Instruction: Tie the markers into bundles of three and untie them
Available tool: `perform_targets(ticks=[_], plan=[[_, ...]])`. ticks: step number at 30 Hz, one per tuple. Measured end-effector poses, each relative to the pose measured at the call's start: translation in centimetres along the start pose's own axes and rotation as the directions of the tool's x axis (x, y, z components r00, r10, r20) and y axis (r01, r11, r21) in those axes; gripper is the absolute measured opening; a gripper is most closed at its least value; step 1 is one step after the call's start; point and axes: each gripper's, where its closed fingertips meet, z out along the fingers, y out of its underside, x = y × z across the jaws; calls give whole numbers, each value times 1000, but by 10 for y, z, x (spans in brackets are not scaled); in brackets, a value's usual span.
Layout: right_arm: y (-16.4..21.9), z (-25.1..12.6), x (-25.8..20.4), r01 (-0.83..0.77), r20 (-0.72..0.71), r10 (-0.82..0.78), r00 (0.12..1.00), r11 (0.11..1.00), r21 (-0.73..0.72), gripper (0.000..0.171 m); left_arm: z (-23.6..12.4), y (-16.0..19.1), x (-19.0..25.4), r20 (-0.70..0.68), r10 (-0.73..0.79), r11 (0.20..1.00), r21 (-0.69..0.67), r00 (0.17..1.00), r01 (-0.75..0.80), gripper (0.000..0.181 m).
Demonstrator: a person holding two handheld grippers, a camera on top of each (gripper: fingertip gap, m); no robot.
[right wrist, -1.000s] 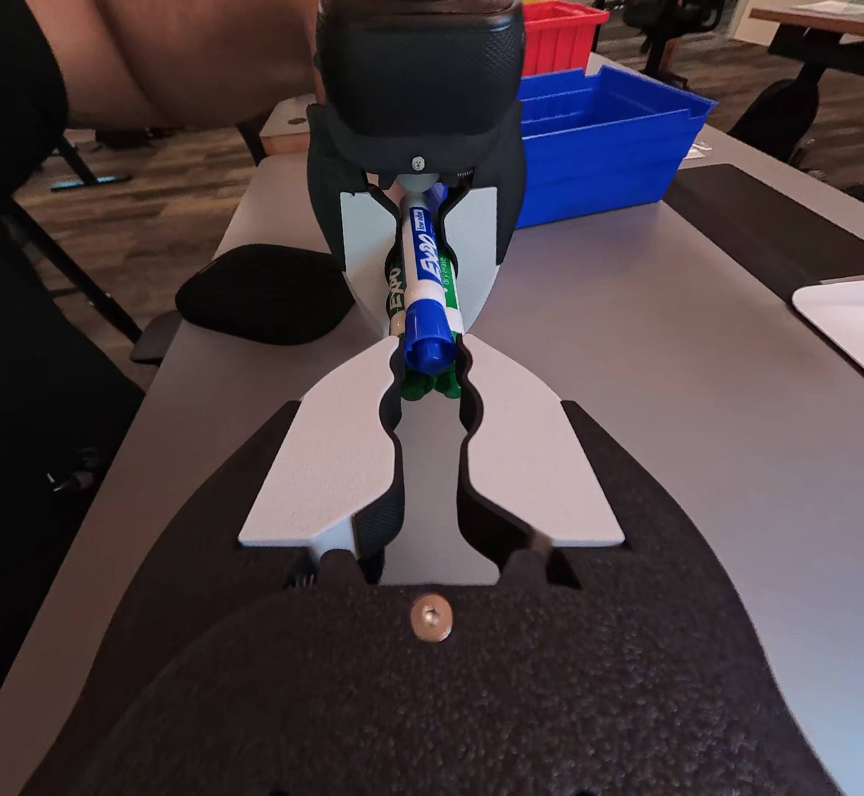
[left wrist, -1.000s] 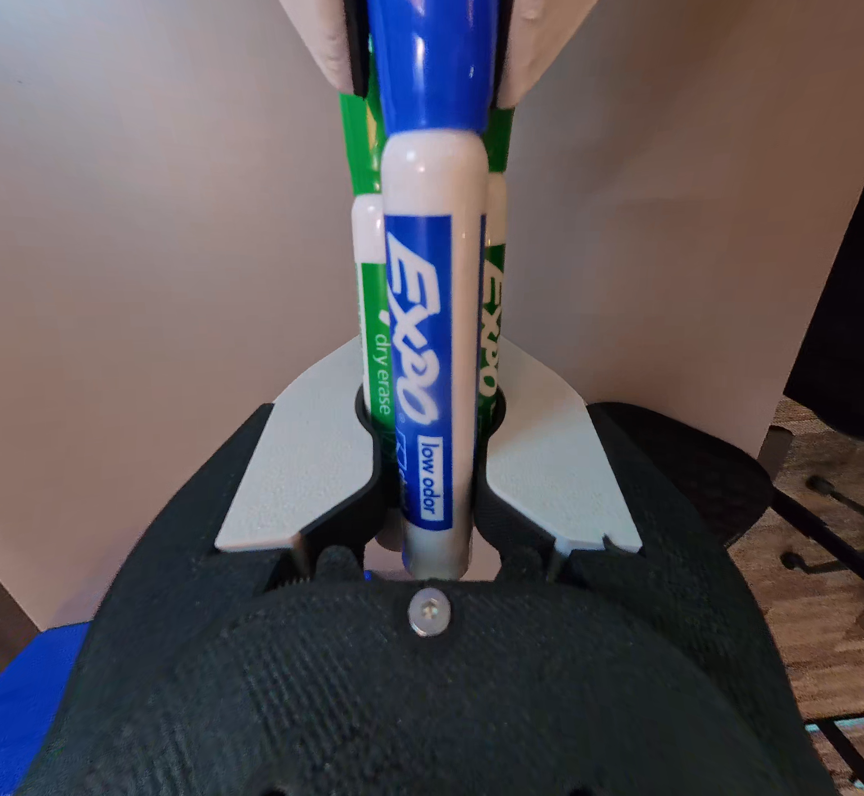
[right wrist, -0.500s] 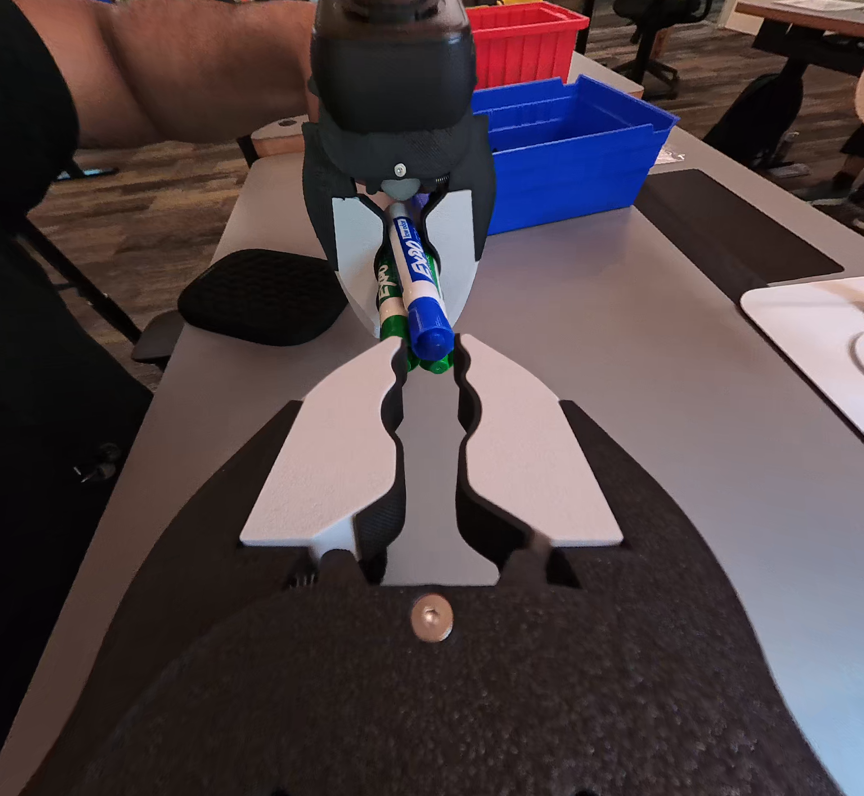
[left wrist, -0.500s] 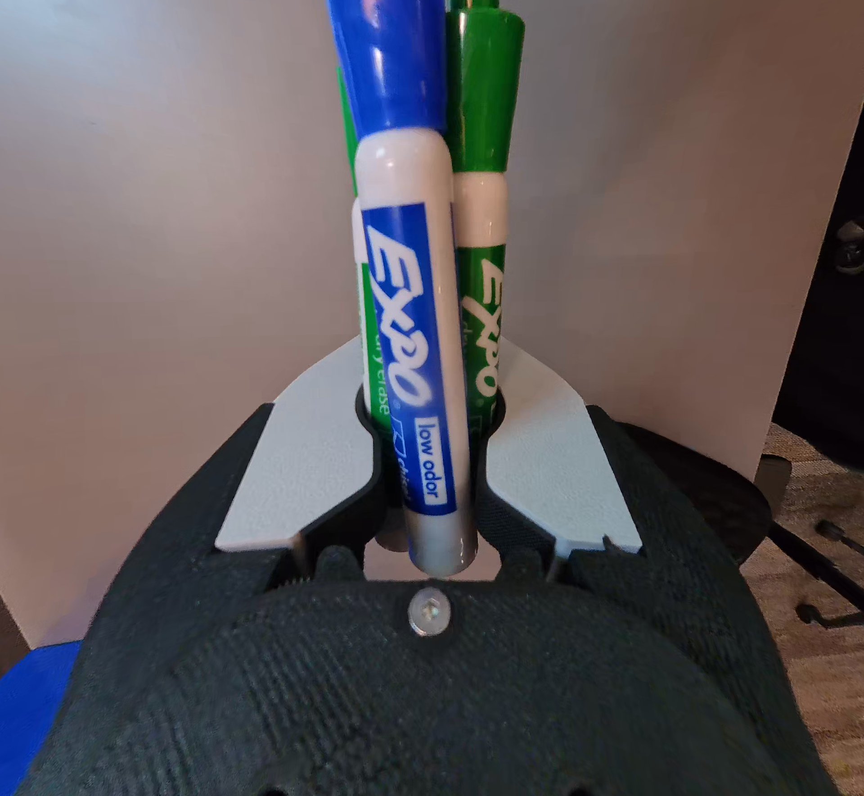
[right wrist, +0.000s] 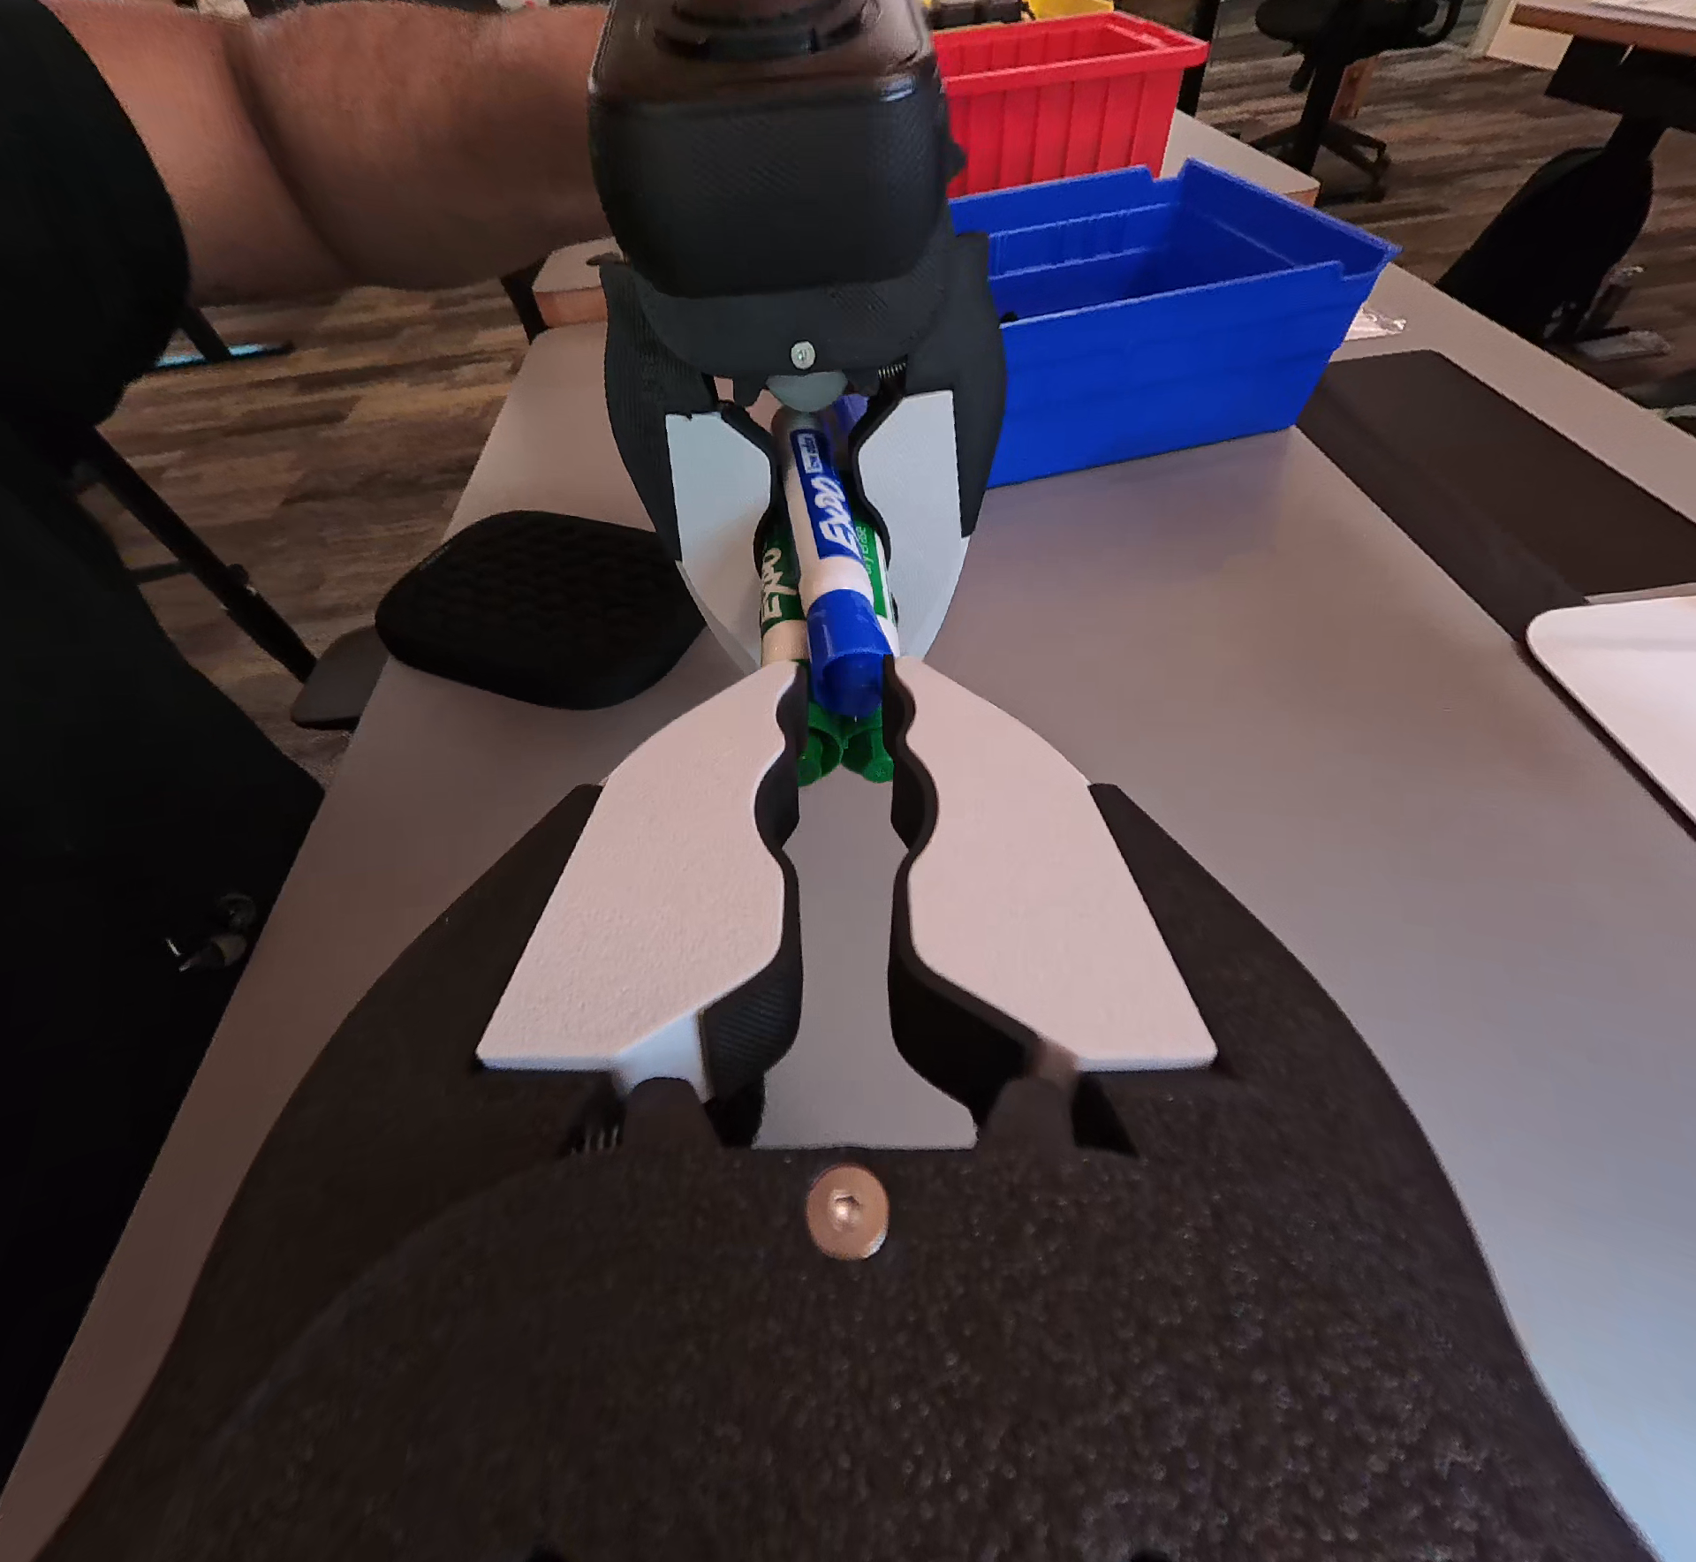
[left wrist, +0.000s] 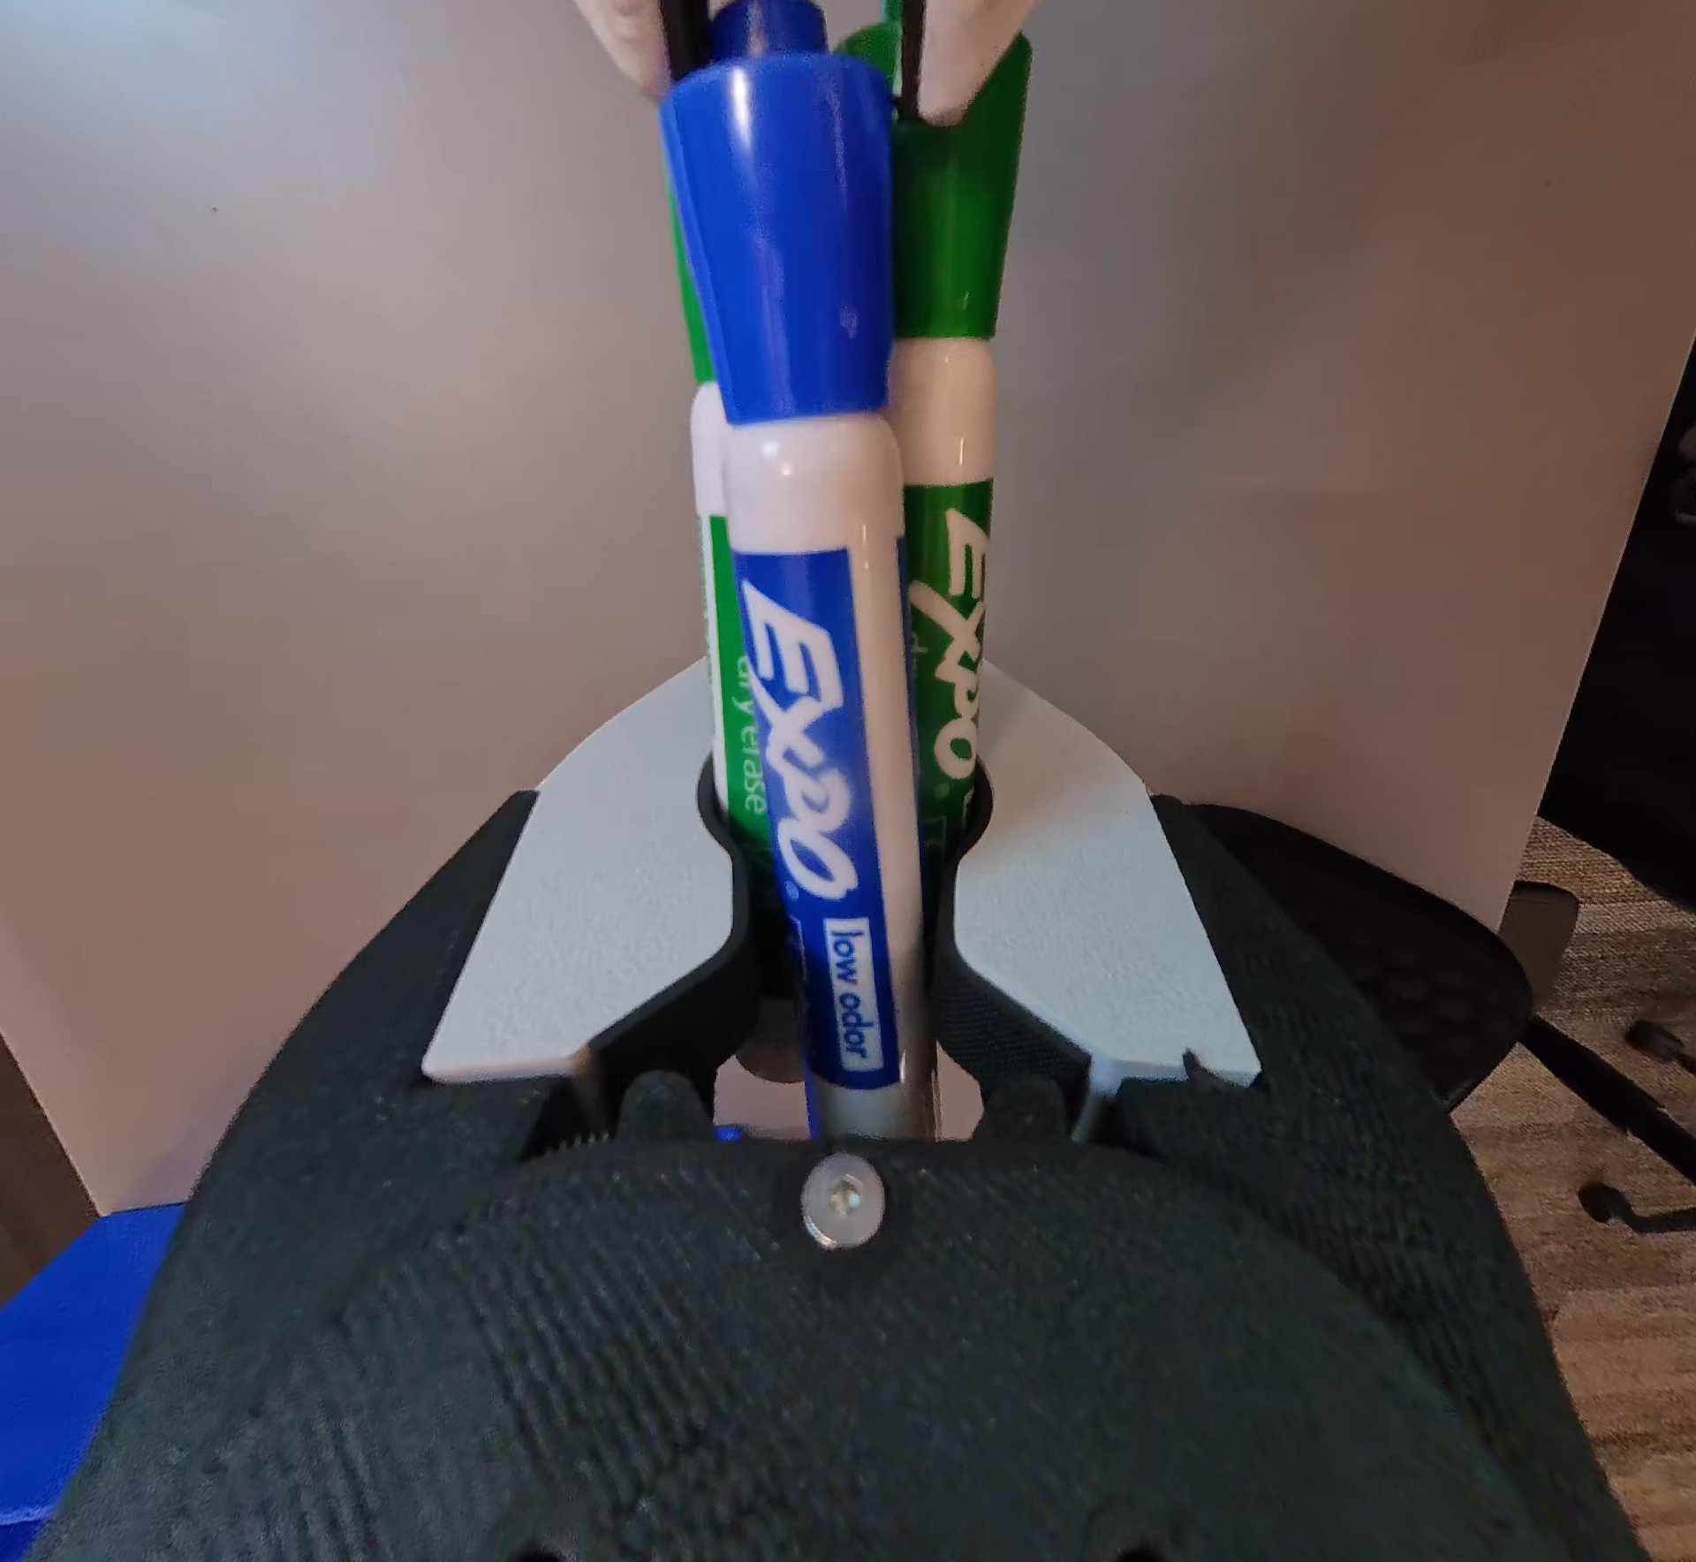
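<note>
Between my left claw's (left wrist: 844, 793) white fingers (left wrist: 606, 903) sit three markers, barrels clamped: one blue marker (left wrist: 817, 563) on top, two green markers (left wrist: 950, 435) beneath it, side by side. Left claw is closed tight around their lower barrels, caps pointing away from me. Bundle is held above the grey table (right wrist: 1239, 692), not resting on it.

My right claw (right wrist: 840, 692) faces the left one head-on. Its fingers (right wrist: 679, 857) stand apart with a narrow gap, tips flanking the cap ends of the markers. Blue cap (right wrist: 849, 646) lies right at the finger tips; green caps (right wrist: 840, 751) reach a little into the gap. Whether the tips press on the caps I cannot tell; the right claw reads as partly open and not gripping.

No tie is visible around the bundle in either view.

On the table: black mesh pad (right wrist: 541, 609) left of the left claw, blue bin (right wrist: 1166, 334) behind it, red bin (right wrist: 1055, 95) farther back.
</note>
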Motion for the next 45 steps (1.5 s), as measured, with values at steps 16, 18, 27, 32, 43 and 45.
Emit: perform_targets(ticks=[16,18,27,32,43,45], plan=[[9,37,-4,109,31,-108,994,994,-34,32,6,52,8,72,-55,996,-68,996,60,43],[10,51,-9,133,51,-130,990,989,-56,33,7,55,10,72,-55,996,-72,996,60,43],[8,69,-11,108,118,-98,988,991,-83,19,3,68,13,74,-83,995,-47,994,86,43],[10,78,-13,113,137,-98,986,988,-110,20,6,77,15,71,-104,993,-40,992,107,43],[-10,67,44,-6,-13,6,1000,1000,-19,30,19,87,29,89,-122,991,-42,988,126,43],[-12,78,47,0,-9,-1,1000,1000,-24,30,22,86,34,88,-125,991,-37,988,129,43]])
